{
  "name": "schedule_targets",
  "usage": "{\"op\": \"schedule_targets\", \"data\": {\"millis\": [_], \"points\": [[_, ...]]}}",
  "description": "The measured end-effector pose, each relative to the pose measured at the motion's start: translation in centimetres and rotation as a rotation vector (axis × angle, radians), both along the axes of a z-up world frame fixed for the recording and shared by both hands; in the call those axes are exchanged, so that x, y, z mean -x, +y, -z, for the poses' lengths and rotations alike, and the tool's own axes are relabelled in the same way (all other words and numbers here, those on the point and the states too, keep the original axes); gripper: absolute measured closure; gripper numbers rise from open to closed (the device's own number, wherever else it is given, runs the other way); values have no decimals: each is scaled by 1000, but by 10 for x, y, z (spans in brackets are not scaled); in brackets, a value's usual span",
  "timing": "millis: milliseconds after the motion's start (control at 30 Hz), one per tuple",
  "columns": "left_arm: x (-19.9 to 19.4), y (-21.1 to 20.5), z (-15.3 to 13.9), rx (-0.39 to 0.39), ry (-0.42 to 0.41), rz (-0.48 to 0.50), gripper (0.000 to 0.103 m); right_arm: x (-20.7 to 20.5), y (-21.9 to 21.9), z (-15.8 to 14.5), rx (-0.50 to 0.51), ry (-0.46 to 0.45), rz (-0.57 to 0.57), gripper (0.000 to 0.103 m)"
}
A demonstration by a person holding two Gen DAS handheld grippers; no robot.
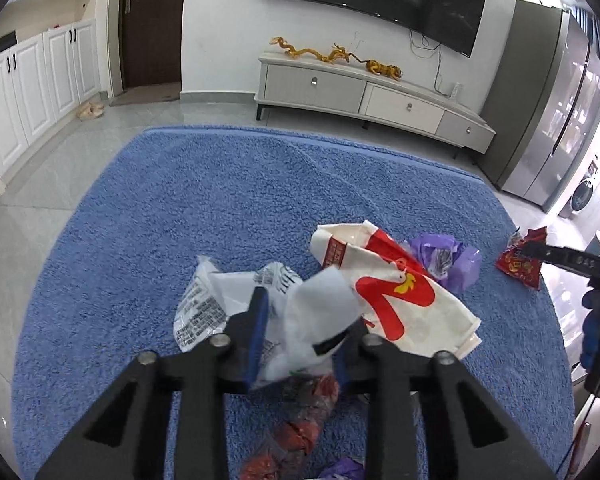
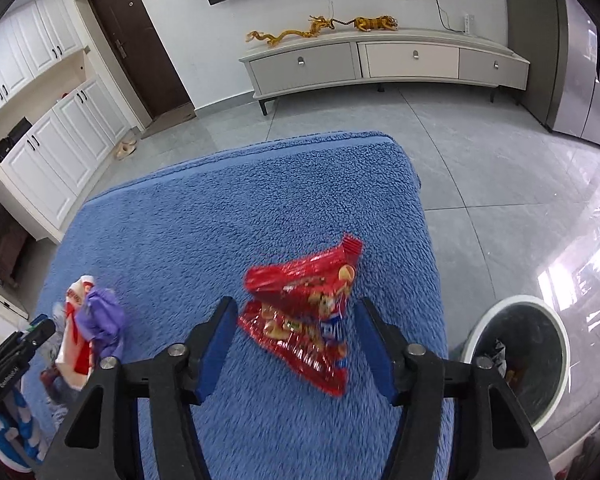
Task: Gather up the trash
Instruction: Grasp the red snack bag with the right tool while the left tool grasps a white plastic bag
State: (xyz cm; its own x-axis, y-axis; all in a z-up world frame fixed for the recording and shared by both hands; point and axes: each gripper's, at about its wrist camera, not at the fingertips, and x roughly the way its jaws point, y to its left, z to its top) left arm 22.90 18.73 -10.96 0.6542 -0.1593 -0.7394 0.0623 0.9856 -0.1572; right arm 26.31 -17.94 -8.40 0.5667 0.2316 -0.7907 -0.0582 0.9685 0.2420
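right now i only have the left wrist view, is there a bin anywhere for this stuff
Observer: Yes, a white trash bin stands on the floor by the blue cover's right edge.
Operator: anything in it
Observer: A few scraps, too small to identify.
Operator: left gripper is shut on the white wrapper, and the right
Observer: The right gripper has its jaws open on either side of the red snack wrapper, not gripping it.

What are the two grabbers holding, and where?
The left gripper pinches a crumpled white wrapper around its middle. The right gripper is open around a red snack bag, not squeezing it.
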Motion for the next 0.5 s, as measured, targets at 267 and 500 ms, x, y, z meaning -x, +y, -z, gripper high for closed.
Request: {"op": "schedule_targets", "data": {"millis": [267,500], "points": [[10,14,-9,45,-25,-30,89,8,2,5,10,-26,-36,96],[32,33,-29,116,-69,-55,91,33,5,-17,-12,-76,-53,98]]}}
